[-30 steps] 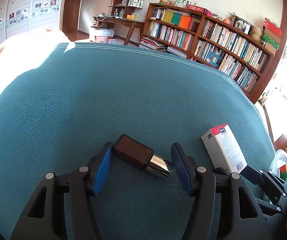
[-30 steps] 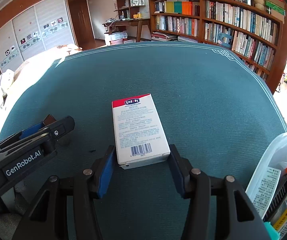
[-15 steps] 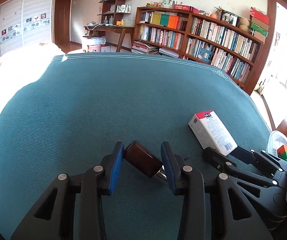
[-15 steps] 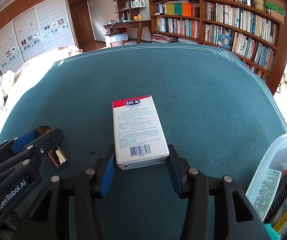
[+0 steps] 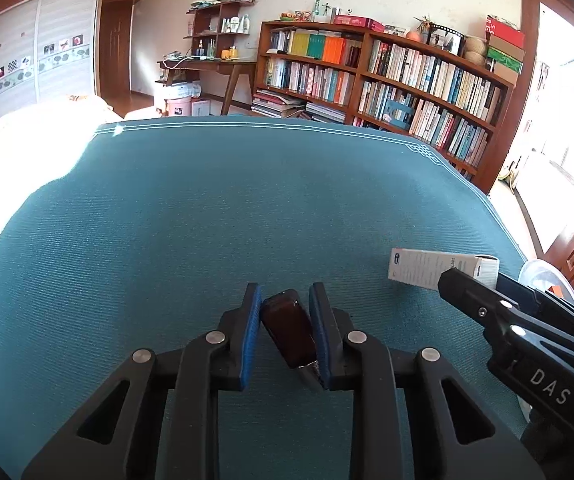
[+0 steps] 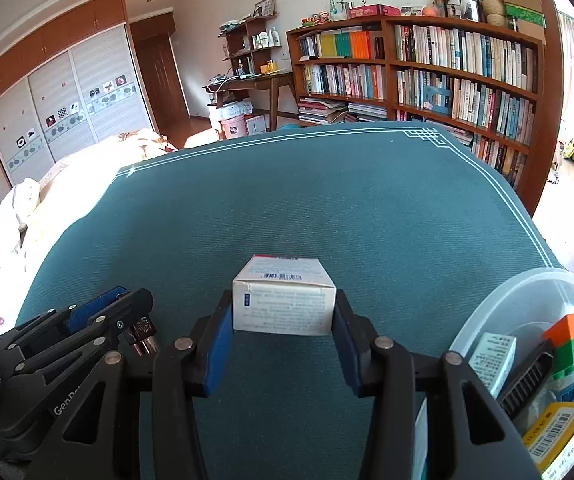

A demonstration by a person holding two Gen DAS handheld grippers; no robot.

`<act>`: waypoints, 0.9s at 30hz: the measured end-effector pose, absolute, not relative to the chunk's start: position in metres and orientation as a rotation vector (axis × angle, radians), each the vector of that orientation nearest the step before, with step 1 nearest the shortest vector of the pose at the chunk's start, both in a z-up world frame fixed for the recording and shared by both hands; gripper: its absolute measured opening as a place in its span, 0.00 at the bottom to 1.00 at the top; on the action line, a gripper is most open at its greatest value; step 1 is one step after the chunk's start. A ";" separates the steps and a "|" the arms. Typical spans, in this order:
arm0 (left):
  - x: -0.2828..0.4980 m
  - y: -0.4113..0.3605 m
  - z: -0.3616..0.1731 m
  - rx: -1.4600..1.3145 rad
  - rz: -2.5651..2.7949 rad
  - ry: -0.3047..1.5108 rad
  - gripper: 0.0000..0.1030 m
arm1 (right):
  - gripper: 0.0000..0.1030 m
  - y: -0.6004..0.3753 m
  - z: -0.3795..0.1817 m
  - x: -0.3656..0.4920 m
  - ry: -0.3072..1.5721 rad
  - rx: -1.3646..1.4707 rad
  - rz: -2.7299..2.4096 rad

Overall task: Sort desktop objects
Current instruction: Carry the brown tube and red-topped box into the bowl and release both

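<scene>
Across the teal ribbed tablecloth [image 5: 207, 220], the left gripper [image 5: 285, 304], having just been closing, is clamping a dark brown bottle with a silver cap [image 5: 289, 330] slanted capward toward the camera, while the right gripper [image 6: 283, 312] is pinching a white cardboard box [image 6: 283, 300] lengthwise, tilted downward, and only its view is showing the clear plastic tub [image 6: 527, 288] holding coloured blocks [image 6: 569, 338].

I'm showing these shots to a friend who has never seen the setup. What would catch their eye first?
Probably the two black claws over the teal tablecloth: the left claw pinches a small dark brown bottle, and the right claw clamps a white carton. Next, at the right edge, the clear plastic tub with colourful blocks and boxes inside. Behind, a packed wooden bookshelf fills the far wall.
</scene>
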State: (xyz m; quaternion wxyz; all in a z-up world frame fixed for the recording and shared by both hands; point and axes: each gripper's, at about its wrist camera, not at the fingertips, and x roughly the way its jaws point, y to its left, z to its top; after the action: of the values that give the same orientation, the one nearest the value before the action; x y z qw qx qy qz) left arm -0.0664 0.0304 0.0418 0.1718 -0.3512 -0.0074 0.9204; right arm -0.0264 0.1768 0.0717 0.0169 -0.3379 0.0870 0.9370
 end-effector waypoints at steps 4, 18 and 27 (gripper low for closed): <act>-0.062 0.037 0.045 -0.977 2.593 -0.003 0.24 | 0.49 0.185 0.080 -0.017 0.303 -1.007 2.916; -0.064 0.058 0.018 -1.124 2.543 0.130 0.51 | 0.50 0.168 0.066 -0.010 0.109 -1.057 2.929; -0.060 0.051 0.026 -1.059 2.539 0.083 0.21 | 0.52 0.181 0.045 -0.020 0.202 -1.187 2.880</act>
State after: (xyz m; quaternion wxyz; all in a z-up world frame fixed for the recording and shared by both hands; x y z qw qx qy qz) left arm -0.0602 0.0506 0.0257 0.1933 -0.3776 0.0295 0.9051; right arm -0.0201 0.1813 0.0447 0.0102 -0.3803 0.0647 0.9226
